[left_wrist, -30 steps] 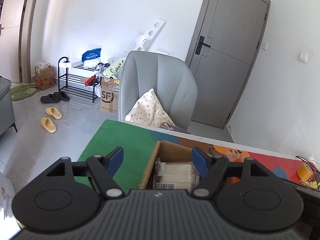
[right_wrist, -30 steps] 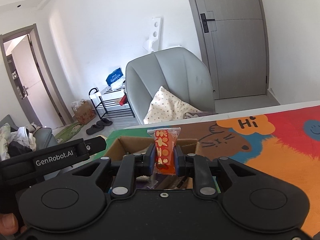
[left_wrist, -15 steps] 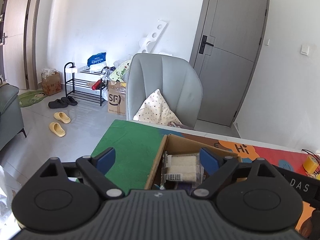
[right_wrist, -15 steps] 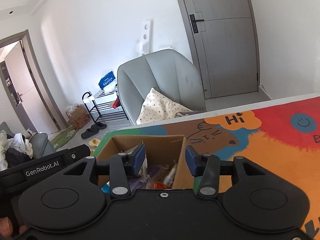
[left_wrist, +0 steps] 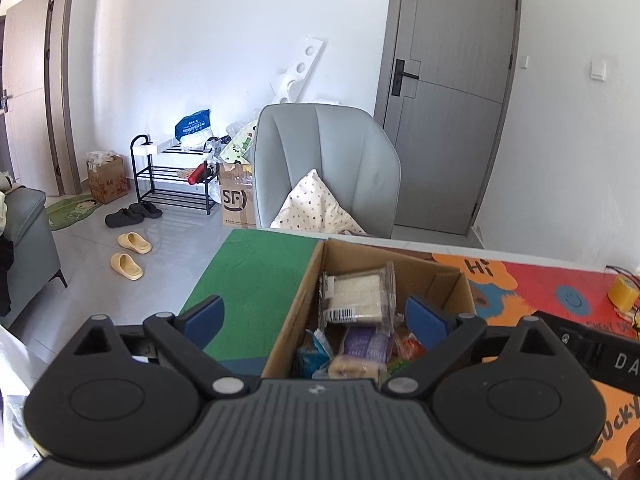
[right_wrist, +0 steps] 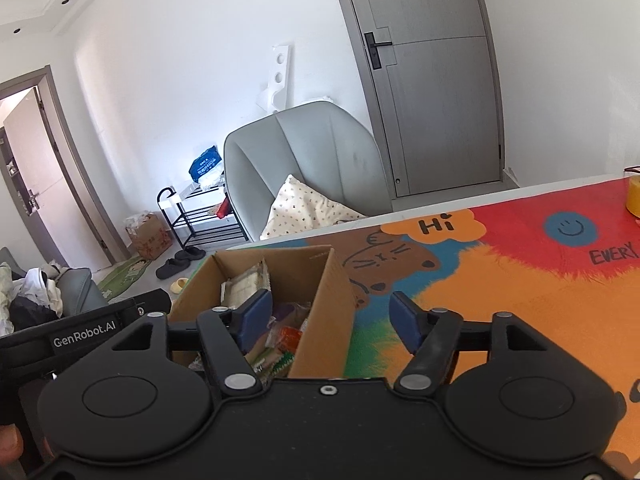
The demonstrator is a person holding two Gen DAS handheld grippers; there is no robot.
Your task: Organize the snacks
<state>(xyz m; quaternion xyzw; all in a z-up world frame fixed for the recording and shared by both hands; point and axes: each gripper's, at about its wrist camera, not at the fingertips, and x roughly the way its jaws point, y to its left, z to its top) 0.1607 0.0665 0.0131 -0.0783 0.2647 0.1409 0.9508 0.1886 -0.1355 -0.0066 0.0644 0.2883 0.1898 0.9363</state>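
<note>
An open cardboard box stands on the colourful table mat and holds several snacks. A clear pack of white bread leans at its back, a purple packet lies below it, and an orange packet lies among the rest. The box also shows in the right wrist view. My left gripper is open and empty, above the box's near left side. My right gripper is open and empty, above the box's right wall.
The colourful mat stretches to the right of the box, with a yellow tape roll at the far right. A grey armchair with a cushion stands behind the table's far edge. The green part of the mat lies left of the box.
My right gripper opened and let the orange snack packet drop into the box, then shifted right and opened wider. My left gripper pulled back and up, so more of the box shows.
</note>
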